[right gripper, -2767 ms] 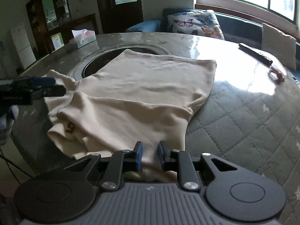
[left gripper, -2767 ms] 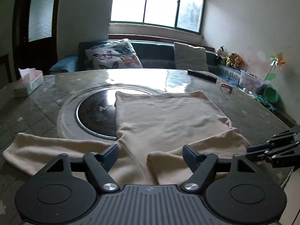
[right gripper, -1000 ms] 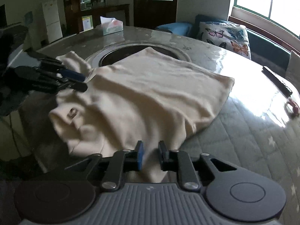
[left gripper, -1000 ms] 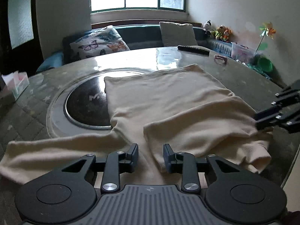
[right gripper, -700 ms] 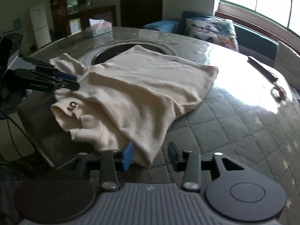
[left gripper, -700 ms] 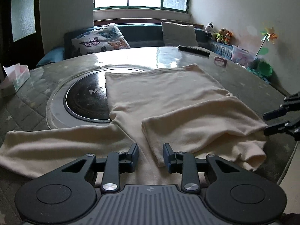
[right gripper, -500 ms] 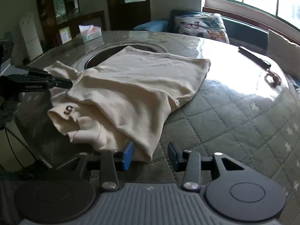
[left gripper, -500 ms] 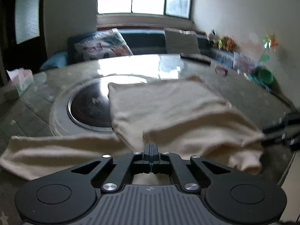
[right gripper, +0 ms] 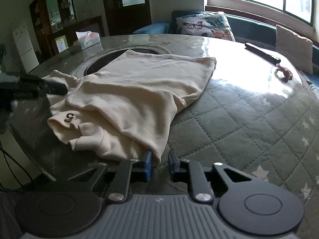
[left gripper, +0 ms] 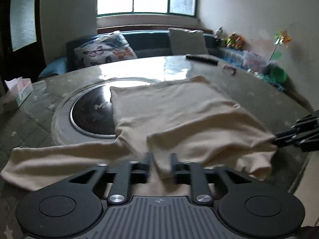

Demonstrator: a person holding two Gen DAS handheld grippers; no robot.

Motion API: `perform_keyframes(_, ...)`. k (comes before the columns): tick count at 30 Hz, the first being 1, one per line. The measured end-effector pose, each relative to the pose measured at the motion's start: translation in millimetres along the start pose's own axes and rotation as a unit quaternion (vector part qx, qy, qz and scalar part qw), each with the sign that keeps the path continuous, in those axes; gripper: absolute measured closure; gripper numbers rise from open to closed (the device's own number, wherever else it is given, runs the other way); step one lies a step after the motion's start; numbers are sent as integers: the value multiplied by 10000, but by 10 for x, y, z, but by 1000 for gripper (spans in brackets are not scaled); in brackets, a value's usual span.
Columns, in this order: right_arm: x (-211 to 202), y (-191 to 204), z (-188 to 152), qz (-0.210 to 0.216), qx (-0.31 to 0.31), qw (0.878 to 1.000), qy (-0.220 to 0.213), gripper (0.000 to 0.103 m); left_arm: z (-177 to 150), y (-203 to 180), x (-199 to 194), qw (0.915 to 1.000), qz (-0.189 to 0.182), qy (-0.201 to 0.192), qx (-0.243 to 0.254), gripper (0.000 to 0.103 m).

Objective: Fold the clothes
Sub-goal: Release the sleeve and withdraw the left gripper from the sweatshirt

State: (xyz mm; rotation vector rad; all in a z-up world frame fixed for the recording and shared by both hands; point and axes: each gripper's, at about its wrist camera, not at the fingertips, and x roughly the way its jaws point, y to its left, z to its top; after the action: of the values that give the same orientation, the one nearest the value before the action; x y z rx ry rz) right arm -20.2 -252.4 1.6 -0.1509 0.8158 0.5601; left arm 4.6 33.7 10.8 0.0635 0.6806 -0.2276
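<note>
From the left wrist view, a cream long-sleeved top [left gripper: 179,115] lies spread on a round quilted bench [left gripper: 35,107], its body partly covering a dark circular inset [left gripper: 91,111] in the middle. One sleeve [left gripper: 59,161] stretches flat toward the left edge, not yet folded. The other side has been folded over the body, its corner lying between the fingers of the left hand-held gripper [left gripper: 160,165], whose jaws have just been opening and stand parted; the blur hides whether the pads touch cloth. At the right edge, the right hand-held gripper [left gripper: 279,139] meets the fold's far end. From the right wrist view, the folded flap drapes over a bunched cuff with a small "5" patch [right gripper: 69,117]. The right hand-held gripper [right gripper: 159,166] has just been closing, its blue pads slightly apart around the fabric's near corner without visibly pinching it. Judging by this, one side is folded; the other sleeve and the body folds remain.
</note>
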Motion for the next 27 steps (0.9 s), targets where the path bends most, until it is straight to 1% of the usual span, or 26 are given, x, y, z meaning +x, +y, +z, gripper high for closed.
perform_keyframes(1,4,-3,-1,7,23,10000,-1,87,-22,-6,14,10000,-8,20,18,67)
perform_keyframes(4,-13,5,5,34,32,10000,-36,87,-56,-8,82,9999,-82,130,15,67)
perform_keyframes(6,-9,11,6,32,37,10000,-49,87,-79,-16,120,9998,-87,156,34,72)
perform_keyframes(7,-2,12,5,31,41,10000,-49,88,-90,-23,136,9999,-65,141,54,81)
perform_keyframes(8,4,14,4,23,43,10000,-55,93,-77,-23,121,9999,-70,114,41,99)
perform_keyframes(9,9,17,3,15,45,10000,-62,97,-62,-22,105,9999,-77,86,26,101)
perform_keyframes(11,1,26,3,-19,30,9999,-100,99,-21,-15,43,10000,-62,-27,10,101)
perform_keyframes(16,-89,71,7,-84,-100,9997,-220,99,123,69,-185,9990,-16,-424,-122,102)
perform_keyframes(19,-39,97,-47,-33,-168,9998,-90,99,86,101,-121,9996,59,-241,-117,102)
perform_keyframes(21,-45,107,-60,64,-242,9997,-31,98,50,138,-59,9998,63,-52,-197,101)
perform_keyframes(23,-98,96,-38,168,-288,9994,-5,94,22,159,-8,9997,161,43,-191,101)
perform_keyframes(24,-137,85,-16,254,-277,9993,-16,94,14,163,-3,9996,162,86,-191,99)
perform_keyframes(25,-174,76,17,280,-295,9992,-52,94,16,163,-12,9996,187,88,-172,97)
perform_keyframes(27,-240,63,90,273,-351,9989,-153,94,25,154,-41,9996,259,40,-104,97)
